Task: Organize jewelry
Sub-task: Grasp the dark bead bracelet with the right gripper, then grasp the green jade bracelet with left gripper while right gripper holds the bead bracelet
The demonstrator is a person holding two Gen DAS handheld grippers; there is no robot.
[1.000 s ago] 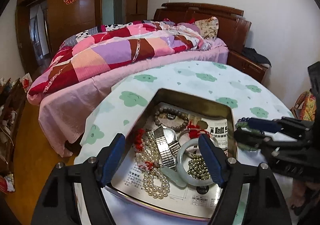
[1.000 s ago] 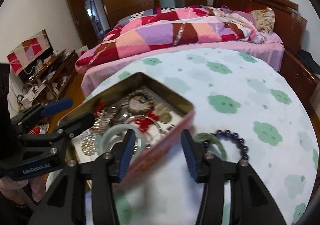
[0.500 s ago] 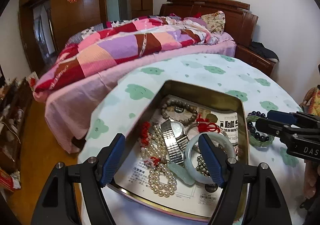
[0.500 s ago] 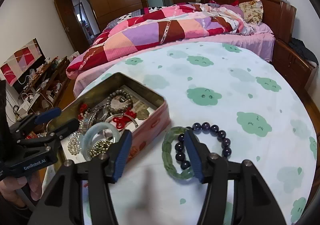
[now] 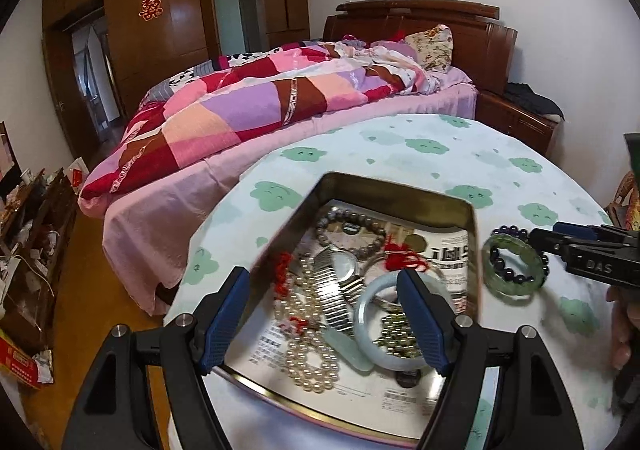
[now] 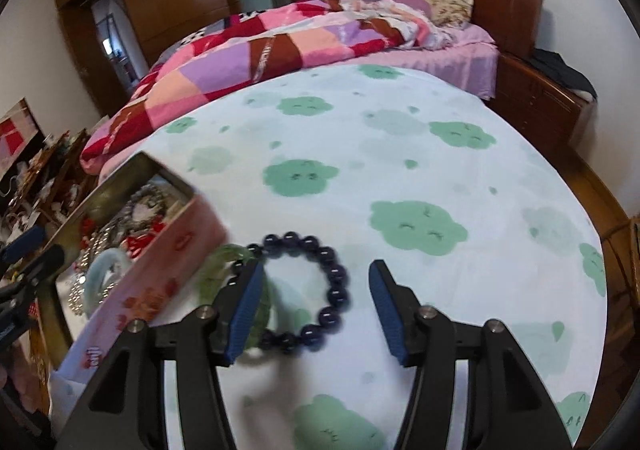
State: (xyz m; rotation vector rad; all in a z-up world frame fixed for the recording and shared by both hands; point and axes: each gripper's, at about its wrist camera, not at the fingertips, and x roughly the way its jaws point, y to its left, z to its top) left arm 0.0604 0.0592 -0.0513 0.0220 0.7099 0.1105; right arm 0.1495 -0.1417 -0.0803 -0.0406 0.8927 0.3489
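Table: round table under a white cloth with green cloud prints; a bed with a patchwork quilt behind it
Tin: open metal tin on the table's near-left part; pink outer wall seen from the right wrist; printed paper lines its floor
In the tin: grey bead bracelet at the far end; watch with a metal strap in the middle; pearl strand on the near left; pale jade bangle on the near right, ringing a heap of small gold beads; red knotted cord beside the bangle's far edge
Outside the tin: green bracelet and dark bead bracelet lie overlapping on the cloth, just right of the tin's wall; the green one is nearer the tin
Left gripper: left gripper hovers over the tin's near half, jaws spread wide and holding nothing; the pearls and watch strap show between its blue pads
Right gripper: right gripper low over the cloth, jaws wide apart, nothing clamped; its left finger overlaps the green bracelet, and most of the dark bead loop sits in the gap; contact with either bracelet cannot be told, as this view is blurred
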